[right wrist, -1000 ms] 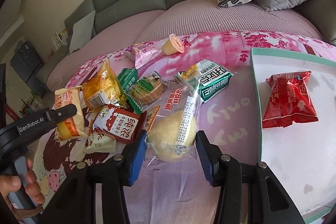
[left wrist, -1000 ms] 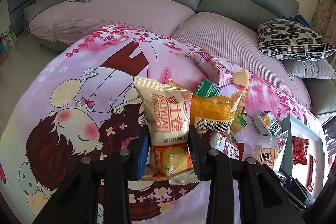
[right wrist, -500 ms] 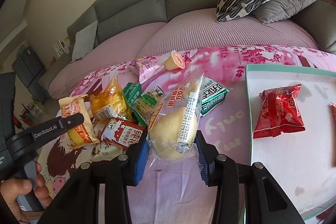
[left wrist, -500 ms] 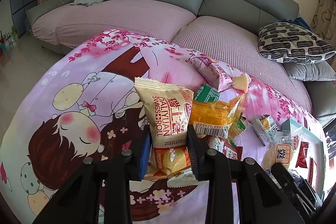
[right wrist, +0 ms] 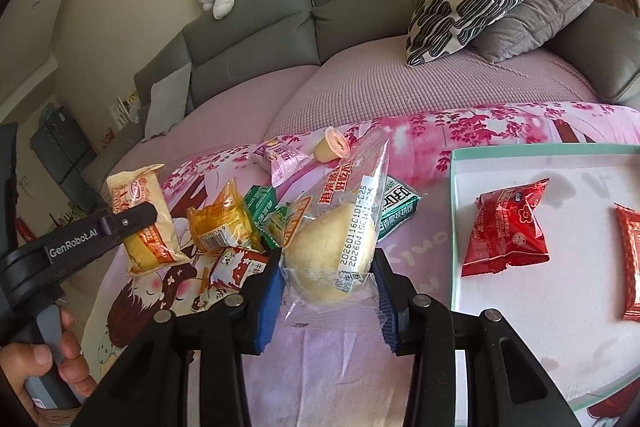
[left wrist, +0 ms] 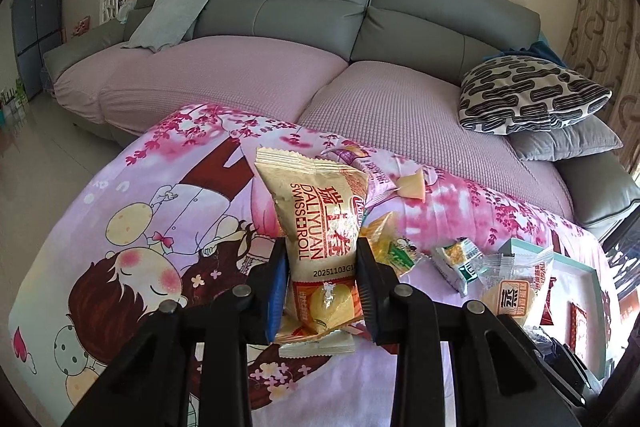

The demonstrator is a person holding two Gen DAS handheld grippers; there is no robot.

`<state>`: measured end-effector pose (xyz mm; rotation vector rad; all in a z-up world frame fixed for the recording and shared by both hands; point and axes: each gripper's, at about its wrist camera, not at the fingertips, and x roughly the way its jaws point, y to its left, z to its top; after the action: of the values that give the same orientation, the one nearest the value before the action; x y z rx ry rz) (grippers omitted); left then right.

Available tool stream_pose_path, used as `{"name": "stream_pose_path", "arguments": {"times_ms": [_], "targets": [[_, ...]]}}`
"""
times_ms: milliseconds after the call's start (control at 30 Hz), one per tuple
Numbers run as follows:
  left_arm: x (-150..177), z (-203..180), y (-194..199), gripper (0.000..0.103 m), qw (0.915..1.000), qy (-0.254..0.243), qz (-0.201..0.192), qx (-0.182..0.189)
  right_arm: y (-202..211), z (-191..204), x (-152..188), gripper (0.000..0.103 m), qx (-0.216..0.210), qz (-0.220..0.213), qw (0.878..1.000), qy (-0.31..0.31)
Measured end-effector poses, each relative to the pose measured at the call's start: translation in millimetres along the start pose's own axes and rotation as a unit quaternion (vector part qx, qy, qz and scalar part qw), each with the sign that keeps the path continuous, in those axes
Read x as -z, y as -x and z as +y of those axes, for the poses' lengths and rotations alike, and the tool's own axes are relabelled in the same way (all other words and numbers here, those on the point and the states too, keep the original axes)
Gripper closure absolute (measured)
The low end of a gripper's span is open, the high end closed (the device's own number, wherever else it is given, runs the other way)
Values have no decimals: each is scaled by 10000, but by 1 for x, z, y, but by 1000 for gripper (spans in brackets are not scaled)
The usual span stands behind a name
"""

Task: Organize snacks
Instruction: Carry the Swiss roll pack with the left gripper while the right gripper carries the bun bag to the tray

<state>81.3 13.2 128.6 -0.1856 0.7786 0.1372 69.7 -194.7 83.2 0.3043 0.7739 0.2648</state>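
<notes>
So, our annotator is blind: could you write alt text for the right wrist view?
The right gripper clamps a clear-wrapped bun above a pink cartoon cloth. Right: a white tray with red packets. Left: the left gripper holds a swiss roll pack.

Bright, soft daylight; sharp centre, strong fisheye bending, dark vignetted corners.

"DALIYUAN SWISS ROLL" – beige packet (left wrist: 320, 227), "GenRobot.AI" – left gripper (right wrist: 132, 223)
</notes>
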Motion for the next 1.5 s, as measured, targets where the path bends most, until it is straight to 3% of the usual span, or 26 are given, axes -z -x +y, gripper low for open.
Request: {"name": "stream_pose_path", "arguments": {"times_ms": [500, 733, 933, 1100, 1500], "targets": [[14, -107, 13, 70, 9947, -833, 2, 599, 45, -83, -11, 59, 448, -408, 9960, -659], [21, -175, 14, 69, 9828, -1539, -13, 1019, 69, -130, -17, 59, 886, -716, 9870, -1134], [26, -230, 0, 69, 9692, -1873, 251, 1581, 74, -156, -20, 59, 1307, -805, 9793, -1320], [30, -264, -14, 69, 9604, -2152, 439, 1717, 73, -177, -21, 59, 1632, -806, 9724, -1458], [38, -308, -47, 69, 9512, -2463, 724, 1713, 66, -207, -25, 58, 2059, -740, 9623, -1614]]}}
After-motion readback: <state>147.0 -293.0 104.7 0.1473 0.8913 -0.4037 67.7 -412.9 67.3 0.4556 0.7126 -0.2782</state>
